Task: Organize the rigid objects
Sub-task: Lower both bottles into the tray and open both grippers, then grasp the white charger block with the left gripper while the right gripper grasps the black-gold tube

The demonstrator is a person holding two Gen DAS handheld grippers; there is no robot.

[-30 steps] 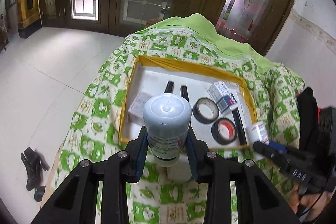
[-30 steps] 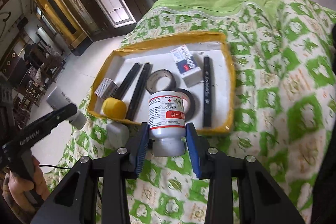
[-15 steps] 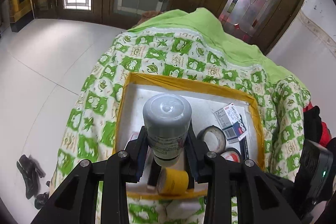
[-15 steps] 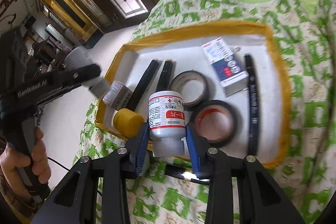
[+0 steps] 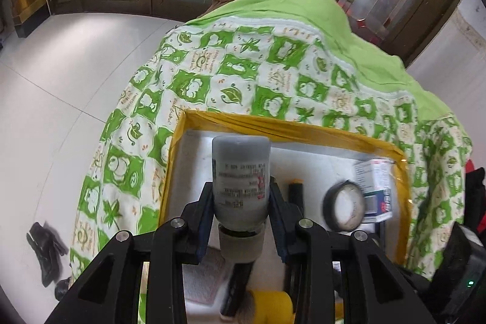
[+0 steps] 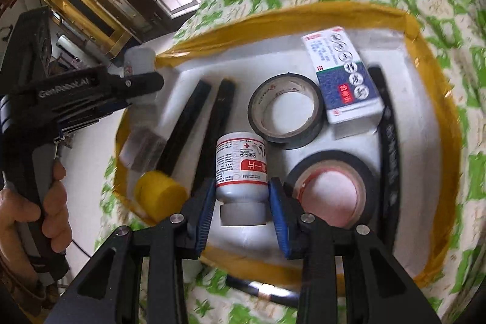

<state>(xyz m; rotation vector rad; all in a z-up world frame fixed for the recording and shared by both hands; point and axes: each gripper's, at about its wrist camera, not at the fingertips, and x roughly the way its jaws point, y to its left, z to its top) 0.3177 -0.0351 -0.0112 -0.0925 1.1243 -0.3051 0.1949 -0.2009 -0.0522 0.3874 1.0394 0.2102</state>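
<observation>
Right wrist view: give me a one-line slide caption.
Right gripper holds a white pill bottle over the yellow-rimmed tray of tape rolls and markers.

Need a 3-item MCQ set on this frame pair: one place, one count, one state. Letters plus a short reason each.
1. Where does the small medicine box lie?
A. inside the yellow-rimmed tray
B. on the floor
C. between the right gripper's pads

2. How many tape rolls lie in the tray?
A. one
B. two
C. four

3. What is the right gripper doing?
A. open and empty
B. clamped on a tape roll
C. shut on a white pill bottle

Key: 1 A, the box rests on the tray's white floor at its far side. 2 B, a grey-cored roll and a red-cored roll. 3 C, both blue pads press the bottle's sides.
</observation>
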